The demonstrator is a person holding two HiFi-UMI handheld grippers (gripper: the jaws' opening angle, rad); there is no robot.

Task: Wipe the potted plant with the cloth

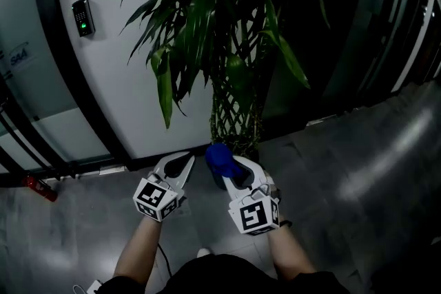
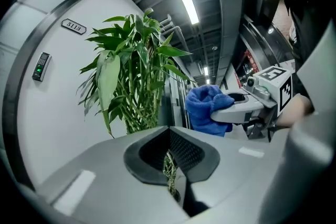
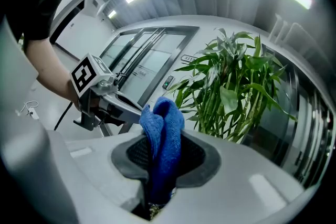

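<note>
right gripper (image 1: 233,172): jaws clamped on the blue cloth (image 1: 219,156). the head view shows the cloth as a small lump; the right gripper view shows it standing folded up out of the pads.
left gripper (image 1: 180,162): jaws together, nothing held. its own view shows only a thin slit with stems behind.
potted plant (image 1: 220,31): just beyond both grippers. braided stems (image 1: 234,122) rise behind the cloth; i cannot make out the pot.
wall (image 1: 117,100): white, behind the plant, with a card reader (image 1: 83,16). the number plate (image 2: 73,26) shows only in the left gripper view.
far left, on the floor: a red extinguisher (image 1: 40,188).
</note>
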